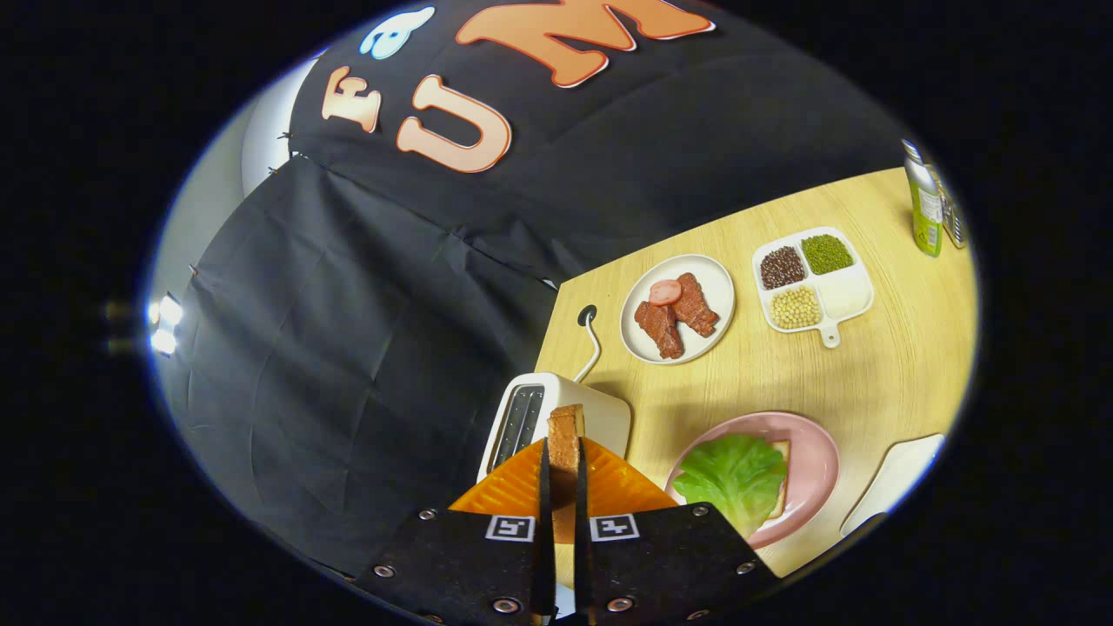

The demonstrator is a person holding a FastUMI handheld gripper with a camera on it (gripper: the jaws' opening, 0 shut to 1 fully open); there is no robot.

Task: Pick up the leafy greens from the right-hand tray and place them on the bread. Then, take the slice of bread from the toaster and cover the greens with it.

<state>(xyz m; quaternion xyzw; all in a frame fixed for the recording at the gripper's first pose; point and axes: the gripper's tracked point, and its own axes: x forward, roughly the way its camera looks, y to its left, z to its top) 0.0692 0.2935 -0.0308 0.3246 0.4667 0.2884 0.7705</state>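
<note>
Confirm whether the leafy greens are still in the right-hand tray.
No. The leafy greens lie on the bread on the pink plate, while the gripper clamps the toast slice.

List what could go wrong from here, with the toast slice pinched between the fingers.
1. The bread slice is held thin edge-on in the gripper, seemingly by its lower part; it could pivot or slip on the way to the pink plate.
2. The lettuce leaf lies loose over the bottom bread; a sideways approach may drag it off.
3. The toaster sits just beyond the fingers; swinging low could knock it.
</note>
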